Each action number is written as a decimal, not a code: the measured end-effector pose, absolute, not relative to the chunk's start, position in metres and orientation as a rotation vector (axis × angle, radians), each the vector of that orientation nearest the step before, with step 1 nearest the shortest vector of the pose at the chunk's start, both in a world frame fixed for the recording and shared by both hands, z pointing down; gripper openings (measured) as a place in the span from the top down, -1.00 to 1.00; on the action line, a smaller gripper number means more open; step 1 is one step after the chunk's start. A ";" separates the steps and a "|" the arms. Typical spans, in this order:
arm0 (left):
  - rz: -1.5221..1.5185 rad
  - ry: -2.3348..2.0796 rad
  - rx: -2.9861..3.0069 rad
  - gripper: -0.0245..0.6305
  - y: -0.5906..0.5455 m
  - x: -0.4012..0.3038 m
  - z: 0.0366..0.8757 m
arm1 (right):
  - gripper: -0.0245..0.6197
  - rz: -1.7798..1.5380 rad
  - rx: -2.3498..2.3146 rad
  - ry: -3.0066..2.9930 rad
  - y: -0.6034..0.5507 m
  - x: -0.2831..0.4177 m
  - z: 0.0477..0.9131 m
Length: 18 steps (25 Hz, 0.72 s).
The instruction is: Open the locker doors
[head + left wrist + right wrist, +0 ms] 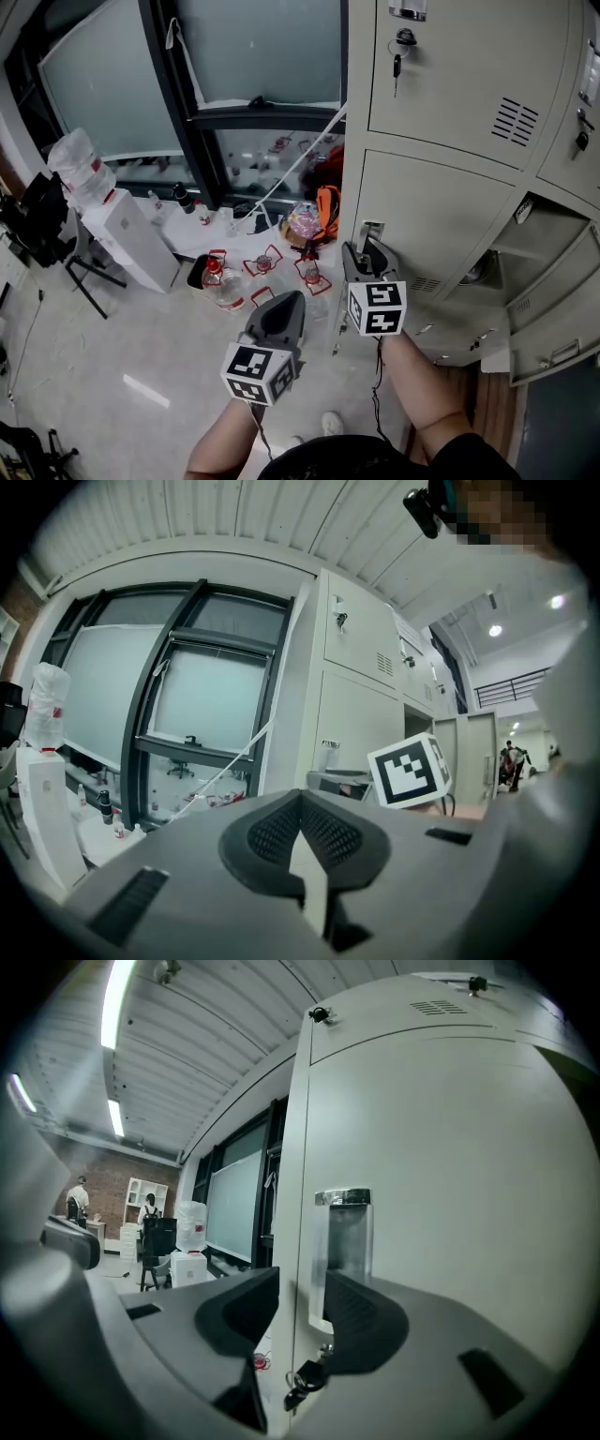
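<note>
Step in hand: lining up the right gripper [367,255] on the handle [372,230] of the middle locker door [441,211], which is shut. In the right gripper view the right gripper [300,1302] has its jaws apart. The handle [342,1237], an upright shiny pull near the door's left edge, stands in the gap just ahead of them. Nothing is grasped. No finger seems to press the handle, though the wide lens makes the last bit of gap hard to judge. A key [302,1384] hangs in the lock just under the handle, low between the jaws.

The left gripper [284,302] hangs in free air to the left of the lockers, well apart from any door. In its own view the left gripper [302,822] has its jaws clenched together with nothing between them.

The lockers fill the right of the head view. The lower doors [553,319] at the far right already stand swung out. The middle door and the top one above it are both closed.

Next move, as I judge it:
- Ease the right gripper forward until the handle sits between the fingers.
- Close on the handle.
- Pull outward along the door's swing, with the hinge likely on the right side.
- Keep clear of the hanging key.

Whether the lock needs turning first, I cannot tell.
</note>
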<state>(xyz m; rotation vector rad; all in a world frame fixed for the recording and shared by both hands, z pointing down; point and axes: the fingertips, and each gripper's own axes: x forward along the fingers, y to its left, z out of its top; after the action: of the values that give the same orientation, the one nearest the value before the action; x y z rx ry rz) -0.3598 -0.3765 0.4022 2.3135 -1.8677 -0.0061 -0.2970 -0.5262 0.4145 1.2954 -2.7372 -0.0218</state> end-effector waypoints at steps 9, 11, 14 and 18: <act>0.011 -1.828 2.342 0.92 -0.368 -0.368 0.405 | 0.49 0.000 1.378 -2.690 -0.525 -0.296 0.415; 0.008 -1.818 2.348 0.92 -0.366 -0.369 0.405 | 0.49 0.007 1.384 -2.684 -0.521 -0.296 0.416; 0.006 -1.803 2.365 0.92 -0.361 -0.369 0.402 | 0.50 0.005 1.390 -2.677 -0.514 -0.294 0.416; 0.005 -1.781 2.386 0.92 -0.352 -0.368 0.400 | 0.52 0.002 1.407 -2.662 -0.502 -0.291 0.416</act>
<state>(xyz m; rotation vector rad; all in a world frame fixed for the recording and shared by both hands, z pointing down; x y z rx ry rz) -0.3676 -0.3522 0.4000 2.3858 -1.7811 0.0047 -0.2910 -0.5019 0.4156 1.4066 -2.6615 0.0024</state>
